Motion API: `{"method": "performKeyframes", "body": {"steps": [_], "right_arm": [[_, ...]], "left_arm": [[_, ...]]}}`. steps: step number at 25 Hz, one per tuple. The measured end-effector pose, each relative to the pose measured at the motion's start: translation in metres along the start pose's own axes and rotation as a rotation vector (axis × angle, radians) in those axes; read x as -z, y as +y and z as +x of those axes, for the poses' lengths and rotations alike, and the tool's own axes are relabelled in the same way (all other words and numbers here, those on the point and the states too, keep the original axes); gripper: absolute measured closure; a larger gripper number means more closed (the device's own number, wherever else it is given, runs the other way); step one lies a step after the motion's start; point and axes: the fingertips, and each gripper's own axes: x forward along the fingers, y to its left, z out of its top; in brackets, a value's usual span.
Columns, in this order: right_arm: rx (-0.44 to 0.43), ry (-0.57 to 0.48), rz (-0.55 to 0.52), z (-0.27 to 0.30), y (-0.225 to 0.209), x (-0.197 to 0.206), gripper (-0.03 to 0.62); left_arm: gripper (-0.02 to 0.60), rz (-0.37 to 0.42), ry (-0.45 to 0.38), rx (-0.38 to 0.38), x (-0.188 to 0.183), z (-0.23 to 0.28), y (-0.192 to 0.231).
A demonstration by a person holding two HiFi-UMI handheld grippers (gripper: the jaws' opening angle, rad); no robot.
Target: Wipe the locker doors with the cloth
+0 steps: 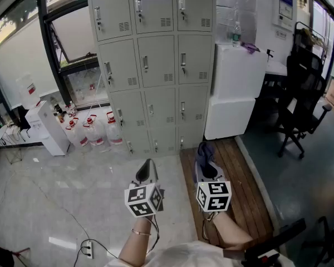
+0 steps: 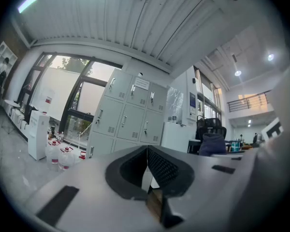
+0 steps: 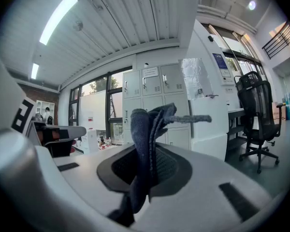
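A bank of grey locker doors (image 1: 156,65) stands against the far wall, several steps away; it also shows as the lockers (image 2: 130,122) in the left gripper view and the lockers (image 3: 157,100) in the right gripper view. My right gripper (image 1: 205,156) is shut on a dark blue-grey cloth (image 3: 146,149), which bunches up above the jaws; in the head view the cloth (image 1: 206,150) shows at the tip. My left gripper (image 1: 147,170) is shut with nothing between its jaws. Both are held low in front of me, far from the doors.
Several water jugs (image 1: 94,132) and a white dispenser (image 1: 47,128) sit left of the lockers. A white appliance (image 1: 234,88) stands right of them. A black office chair (image 1: 300,110) is at the far right. Wooden planking (image 1: 239,188) runs under my right gripper.
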Motion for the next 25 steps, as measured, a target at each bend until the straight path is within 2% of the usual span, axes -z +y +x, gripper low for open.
{"method": "performKeyframes", "body": {"steps": [9, 15, 25], "right_arm": [[0.003, 0.001, -0.026, 0.015, 0.002, -0.005, 0.554], [0.005, 0.009, -0.026, 0.025, 0.016, -0.002, 0.553], [0.039, 0.039, 0.039, 0.038, 0.03, 0.018, 0.553]], "left_arm": [[0.572, 0.006, -0.018, 0.024, -0.005, 0.016, 0.001], [0.572, -0.016, -0.015, 0.02, -0.003, 0.019, 0.023], [0.572, -0.011, 0.02, 0.026, 0.008, 0.02, 0.057]]}}
